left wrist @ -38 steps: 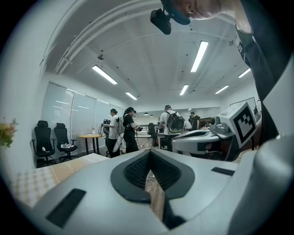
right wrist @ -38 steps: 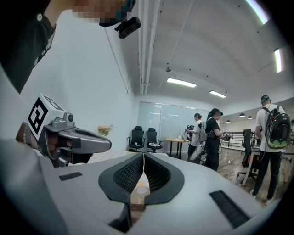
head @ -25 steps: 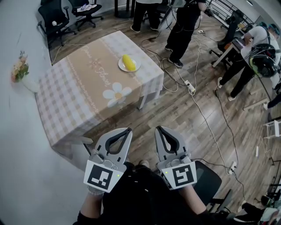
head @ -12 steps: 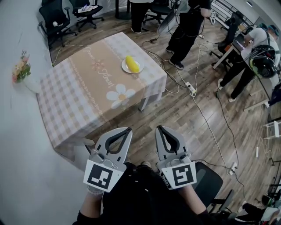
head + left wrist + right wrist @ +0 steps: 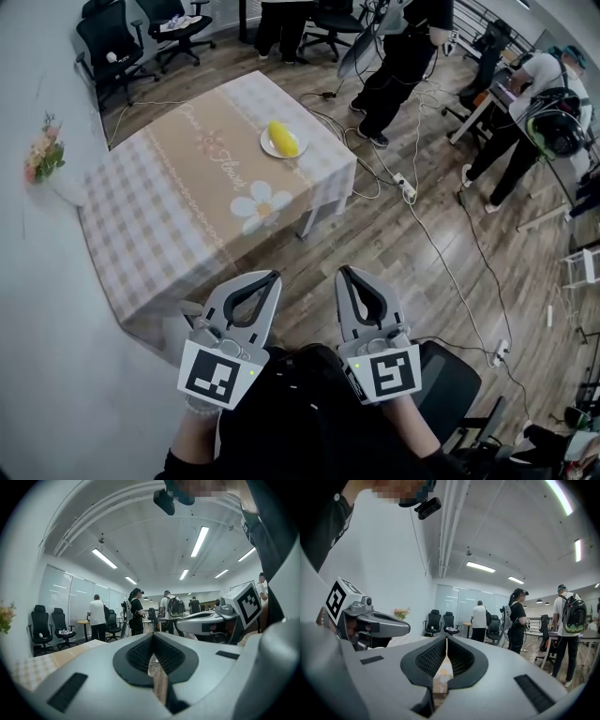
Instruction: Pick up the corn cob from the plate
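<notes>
A yellow corn cob [image 5: 283, 139] lies on a small white plate [image 5: 267, 145] near the far right corner of a table with a checked cloth [image 5: 159, 216]. Both grippers are held side by side low in the head view, well short of the table. My left gripper [image 5: 272, 277] is shut with nothing in it, and my right gripper [image 5: 344, 273] is shut and empty too. In the left gripper view the jaws [image 5: 152, 638] meet at the tips, with the right gripper [image 5: 211, 618] beside them. The right gripper view shows its jaws [image 5: 446, 640] closed, the left gripper [image 5: 370, 618] alongside.
A vase of flowers [image 5: 45, 155] stands at the table's left, against the white wall. Office chairs [image 5: 112, 42] are at the back left. Several people [image 5: 403, 56] stand beyond the table. Cables and a power strip [image 5: 406, 184] run over the wooden floor. A black chair [image 5: 455, 375] is close behind.
The table and plate have shifted slightly right and down in the head view. Both grippers stay shut and side by side.
</notes>
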`<state>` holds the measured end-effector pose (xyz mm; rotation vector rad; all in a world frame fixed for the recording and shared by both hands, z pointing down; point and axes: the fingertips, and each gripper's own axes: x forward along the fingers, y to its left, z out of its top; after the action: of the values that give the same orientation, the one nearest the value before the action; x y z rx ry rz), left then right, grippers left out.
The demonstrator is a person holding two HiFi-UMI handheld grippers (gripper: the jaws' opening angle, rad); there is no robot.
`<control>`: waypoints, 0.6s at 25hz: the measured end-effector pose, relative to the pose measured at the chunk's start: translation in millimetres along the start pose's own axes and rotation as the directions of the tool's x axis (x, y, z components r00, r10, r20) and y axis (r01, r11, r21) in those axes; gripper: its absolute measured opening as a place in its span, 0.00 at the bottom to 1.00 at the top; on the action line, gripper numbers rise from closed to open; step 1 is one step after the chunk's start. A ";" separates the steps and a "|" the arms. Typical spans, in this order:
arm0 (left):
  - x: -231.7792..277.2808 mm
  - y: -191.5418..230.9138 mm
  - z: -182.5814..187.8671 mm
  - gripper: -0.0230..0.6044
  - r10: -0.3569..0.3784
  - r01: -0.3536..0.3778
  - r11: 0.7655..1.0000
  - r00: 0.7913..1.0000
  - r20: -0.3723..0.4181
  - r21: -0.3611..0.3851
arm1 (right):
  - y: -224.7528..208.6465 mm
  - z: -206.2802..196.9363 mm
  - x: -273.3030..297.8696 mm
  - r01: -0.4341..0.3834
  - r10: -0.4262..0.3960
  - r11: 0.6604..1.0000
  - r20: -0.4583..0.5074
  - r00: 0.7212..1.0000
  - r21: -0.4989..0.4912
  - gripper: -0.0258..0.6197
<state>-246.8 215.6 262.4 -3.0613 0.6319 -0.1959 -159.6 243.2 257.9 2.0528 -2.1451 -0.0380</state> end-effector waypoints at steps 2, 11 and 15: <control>-6.4 -0.5 0.4 0.06 -0.008 0.008 1.000 1.000 0.002 -0.002 | 5.5 3.8 -3.7 0.009 -0.009 1.000 0.004 1.000 -0.005 0.11; 31.6 7.5 -15.3 0.06 -0.006 0.006 1.000 1.000 0.002 0.005 | -18.9 -18.9 24.5 -0.006 0.006 1.000 0.010 1.000 0.003 0.11; 36.3 8.1 -15.0 0.06 0.009 -0.009 1.000 1.000 0.000 0.001 | -22.7 -19.2 30.1 -0.029 0.029 1.000 0.016 0.999 -0.005 0.11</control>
<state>-218.8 194.0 281.4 -3.0567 0.6445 -0.1960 -135.5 214.0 277.0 2.0250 -2.1817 -0.0563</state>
